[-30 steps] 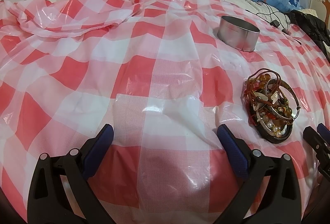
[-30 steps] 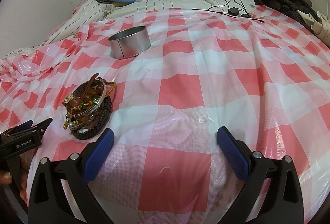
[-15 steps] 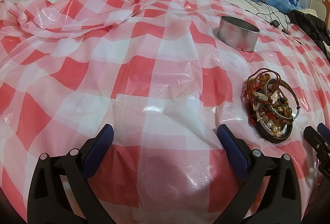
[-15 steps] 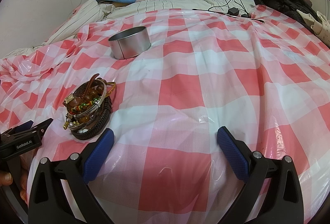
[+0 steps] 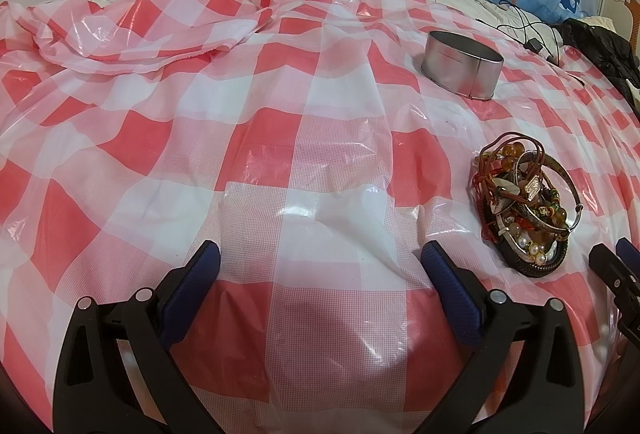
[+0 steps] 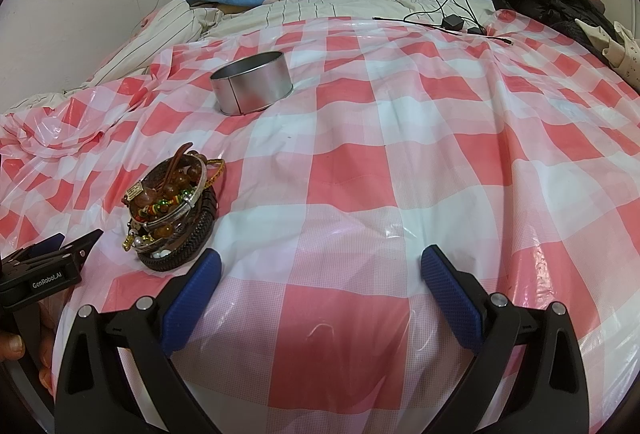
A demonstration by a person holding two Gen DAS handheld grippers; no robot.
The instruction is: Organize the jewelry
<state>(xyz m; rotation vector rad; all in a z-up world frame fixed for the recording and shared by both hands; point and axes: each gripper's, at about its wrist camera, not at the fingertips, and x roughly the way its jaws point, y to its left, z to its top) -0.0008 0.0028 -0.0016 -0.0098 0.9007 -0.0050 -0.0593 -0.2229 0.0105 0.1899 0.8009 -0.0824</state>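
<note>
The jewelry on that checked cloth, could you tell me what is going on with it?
Nothing is being handled yet. The jewelry pile sits in a tangle on the cloth, with the metal tin apart, farther back. The left hand-held gripper and right hand-held gripper are both open and hold nothing, near the pile.

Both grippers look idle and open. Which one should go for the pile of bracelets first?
Probably right. The right gripper has the bracelet pile just ahead of its left finger; the left gripper, also open, sees it farther off to its right.
</note>
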